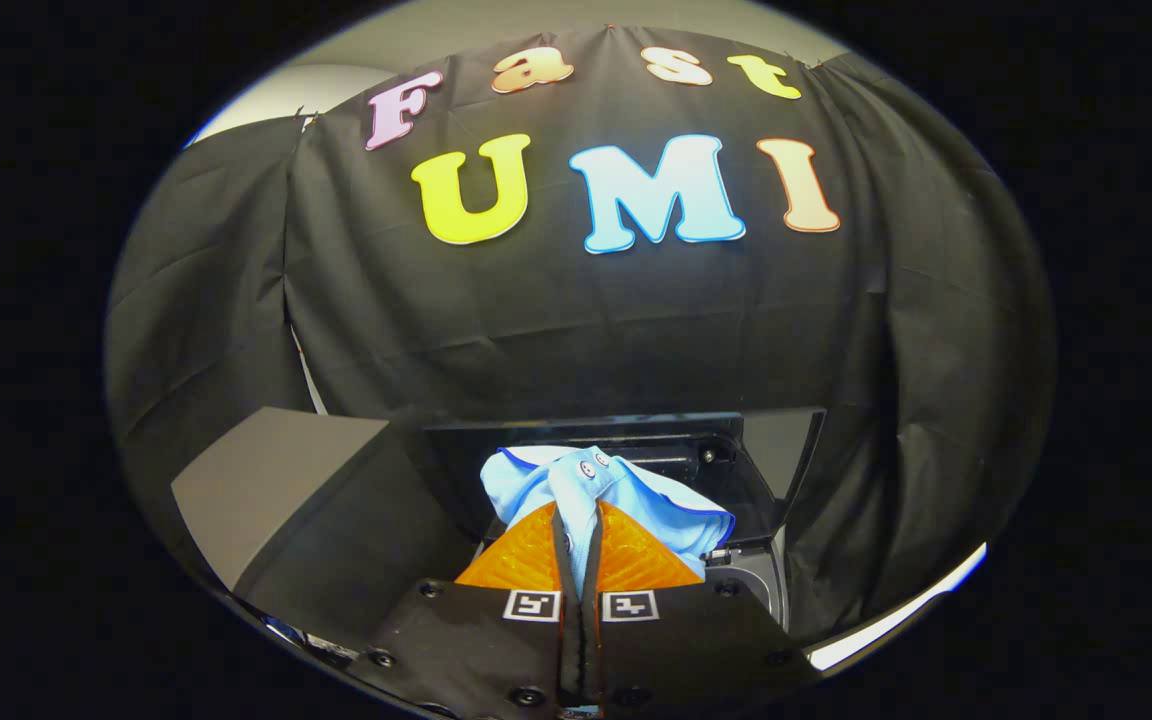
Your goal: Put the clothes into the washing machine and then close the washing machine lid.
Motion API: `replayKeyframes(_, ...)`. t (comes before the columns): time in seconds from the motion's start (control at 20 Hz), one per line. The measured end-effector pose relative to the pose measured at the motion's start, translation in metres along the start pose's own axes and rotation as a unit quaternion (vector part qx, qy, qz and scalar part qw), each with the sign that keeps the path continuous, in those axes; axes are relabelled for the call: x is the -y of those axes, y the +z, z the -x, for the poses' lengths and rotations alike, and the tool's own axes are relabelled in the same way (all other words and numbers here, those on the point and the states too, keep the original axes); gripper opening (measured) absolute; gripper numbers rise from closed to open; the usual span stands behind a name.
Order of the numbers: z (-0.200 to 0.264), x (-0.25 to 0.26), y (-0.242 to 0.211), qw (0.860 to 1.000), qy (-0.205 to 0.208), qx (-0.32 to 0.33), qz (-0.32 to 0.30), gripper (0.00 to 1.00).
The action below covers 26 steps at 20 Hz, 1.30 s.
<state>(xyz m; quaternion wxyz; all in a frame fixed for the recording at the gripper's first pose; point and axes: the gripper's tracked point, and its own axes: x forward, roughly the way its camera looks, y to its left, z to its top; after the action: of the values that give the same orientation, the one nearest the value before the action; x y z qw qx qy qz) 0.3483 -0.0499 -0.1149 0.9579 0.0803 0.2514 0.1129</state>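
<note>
My gripper (576, 525) is shut on a light blue garment (606, 490) with dark blue trim and small buttons. The cloth bunches up over and between the two orange fingers (526, 555). The garment hangs in front of the dark washing machine (336, 520), whose lid (776, 450) stands raised behind it. The machine's opening lies just beyond and under the fingers, mostly hidden by the cloth and the gripper body.
The grey top panel of the machine (276, 480) slopes away to the left of the fingers. Black cloth (556, 330) walls the booth behind and to both sides. A pale strip of floor (896, 620) shows low on the right.
</note>
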Motion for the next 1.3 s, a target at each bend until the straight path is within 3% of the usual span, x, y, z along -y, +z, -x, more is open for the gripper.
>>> replayKeyframes(1.3,-0.059,0.020,-0.128,0.991,-0.050,-0.121,0.001,0.01)
